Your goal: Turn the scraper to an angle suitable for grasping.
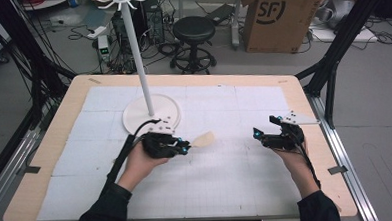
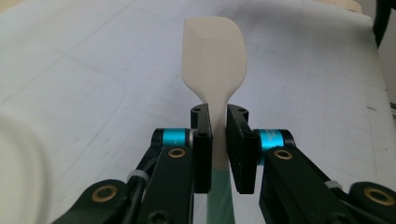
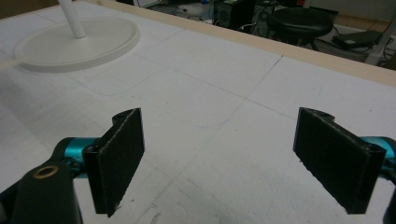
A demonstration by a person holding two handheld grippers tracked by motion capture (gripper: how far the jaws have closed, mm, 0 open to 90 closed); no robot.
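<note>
Left gripper (image 2: 218, 154) pinching spatula (image 2: 214, 60) by neck, blade clear for hanging on rack (image 1: 151, 115); right gripper (image 3: 233, 158) spread, idle.

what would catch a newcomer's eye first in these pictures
First, the cream spatula clamped by its neck in the left hand-held gripper, its blade sticking out over the white mat near the middle of the table. Next, the tall white hook stand rising from its round base at the back left of the mat. The right hand-held gripper is held at the right side with its jaws wide open and nothing between them.
</note>
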